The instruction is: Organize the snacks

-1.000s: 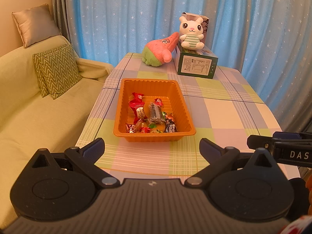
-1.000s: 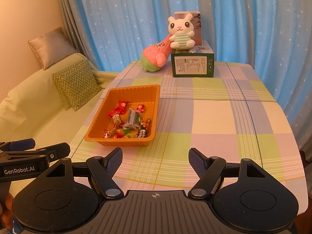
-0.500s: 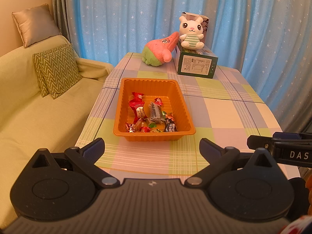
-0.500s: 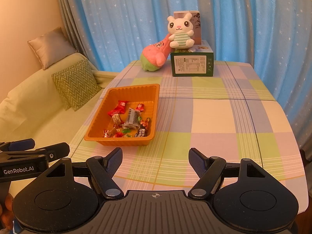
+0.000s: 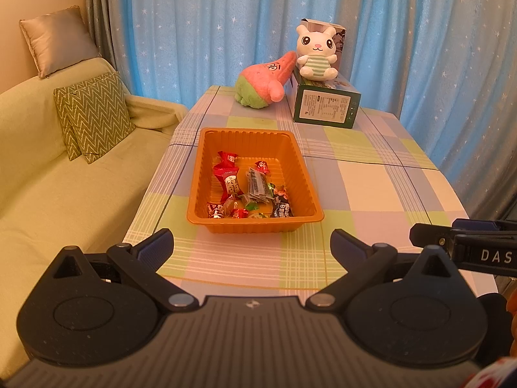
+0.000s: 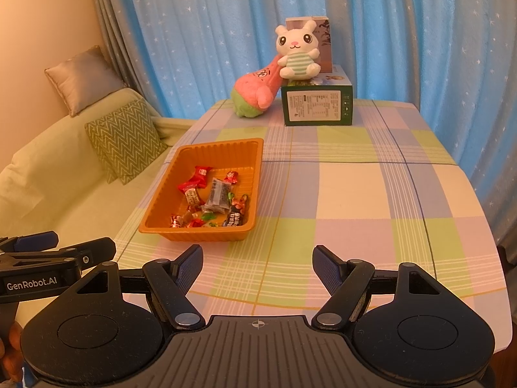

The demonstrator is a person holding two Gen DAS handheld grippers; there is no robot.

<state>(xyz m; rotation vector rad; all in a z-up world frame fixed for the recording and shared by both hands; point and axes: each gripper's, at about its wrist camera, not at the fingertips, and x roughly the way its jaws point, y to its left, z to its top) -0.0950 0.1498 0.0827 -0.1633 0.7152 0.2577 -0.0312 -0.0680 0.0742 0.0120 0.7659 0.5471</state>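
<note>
snack tray (image 5: pixel 255 223) just beyond left tool (image 5: pixel 252 247)

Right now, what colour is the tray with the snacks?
Orange; the tray shows best in the left wrist view.

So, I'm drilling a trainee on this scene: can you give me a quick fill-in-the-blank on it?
1. The wrapped snacks lie inside the ____ tray.
2. The white bunny plush sits on top of a green ____.
3. The pink plush leans against that box on the checked ____.
4. The jaws of the left gripper and the right gripper stand ____.

Missing words: orange; box; tablecloth; open
</note>
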